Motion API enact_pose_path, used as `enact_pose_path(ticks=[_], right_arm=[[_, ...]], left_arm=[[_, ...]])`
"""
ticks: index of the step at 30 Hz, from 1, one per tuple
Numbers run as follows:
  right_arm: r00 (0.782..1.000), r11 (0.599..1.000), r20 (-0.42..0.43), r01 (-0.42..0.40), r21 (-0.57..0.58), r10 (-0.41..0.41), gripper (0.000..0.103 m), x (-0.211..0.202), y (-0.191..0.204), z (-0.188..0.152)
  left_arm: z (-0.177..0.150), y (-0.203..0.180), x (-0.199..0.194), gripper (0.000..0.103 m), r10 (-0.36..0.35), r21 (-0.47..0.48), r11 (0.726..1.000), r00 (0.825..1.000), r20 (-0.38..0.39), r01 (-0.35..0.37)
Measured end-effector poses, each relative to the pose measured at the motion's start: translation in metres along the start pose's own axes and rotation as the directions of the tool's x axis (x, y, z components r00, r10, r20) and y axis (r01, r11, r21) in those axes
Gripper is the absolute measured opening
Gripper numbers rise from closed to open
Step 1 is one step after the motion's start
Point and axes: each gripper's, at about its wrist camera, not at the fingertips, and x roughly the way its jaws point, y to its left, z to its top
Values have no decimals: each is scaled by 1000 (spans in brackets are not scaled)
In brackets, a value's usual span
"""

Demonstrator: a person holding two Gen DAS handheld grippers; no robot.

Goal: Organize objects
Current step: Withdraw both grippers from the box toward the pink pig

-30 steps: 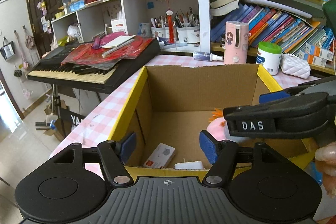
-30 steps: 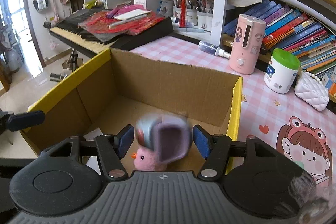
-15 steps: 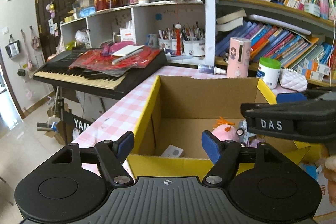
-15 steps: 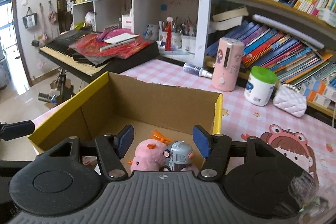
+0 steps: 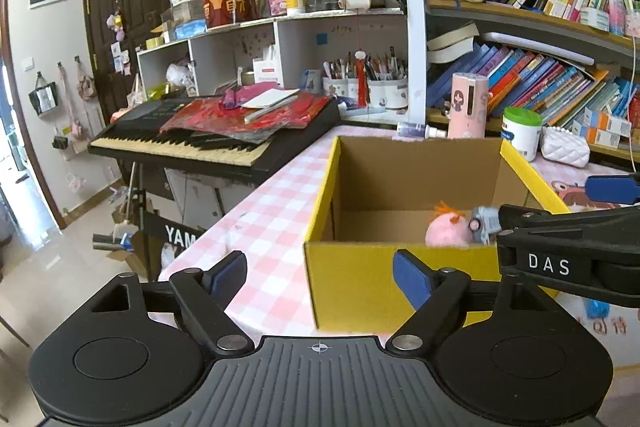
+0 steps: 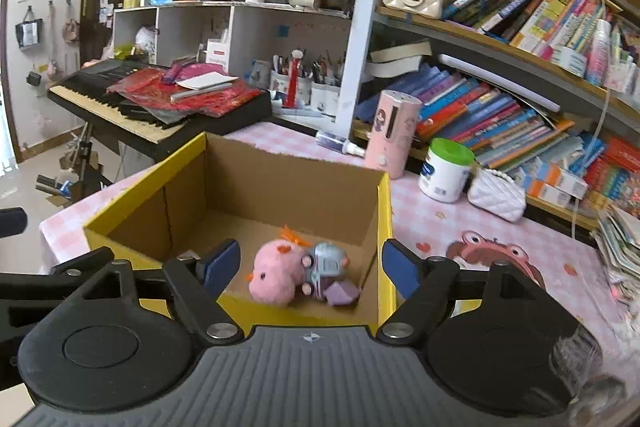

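Box (image 6: 384, 203) sat on the pink checked table (image 5: 264, 227), and inside it, near the front right corner, lay a pink plush (image 6: 276, 277) w/ a small blue-grey toy car (image 6: 326, 267) touching its side. A purple bit (image 6: 340, 294) lay just beside the car; couldn't tell if it was part of the car or a separate thing.

Left gripper (image 5: 320, 273) was apart w/ nothing between the pads, held short of the box's front wall. Right gripper (image 6: 310, 263) was apart too, empty, above the front edge and looking down on the toys. Judging by that, at least two items were already stowed and neither tool was carrying anything, so one drop-off looked done.

Left to do, prob: the pink cylinder (image 6: 394, 131), the green-lid jar (image 6: 446, 171), the white quilted purse (image 6: 496, 195) and a small bottle (image 6: 336, 143) lay on the table behind and right of the box. Which of these counted as task items couldn't be told.

Hidden or unclear: the box floor near its front left was blocked by the wall and by the right gripper body, so anything lying there didn't show. In the left view only the tops of the plush and car cleared the front wall. The table's right edge was blurred and cut by the lens; a stack of papers (image 6: 620, 247) there was hard to read.
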Motion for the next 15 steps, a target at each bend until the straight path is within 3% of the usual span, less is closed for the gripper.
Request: enact_pose_path(ticks=[15], right_arm=[[992,998,-111,56,-17,-57,89,-48,42,-56]], left_arm=[[-55,29,-41,86,19,21,1000,995,-103,-17]])
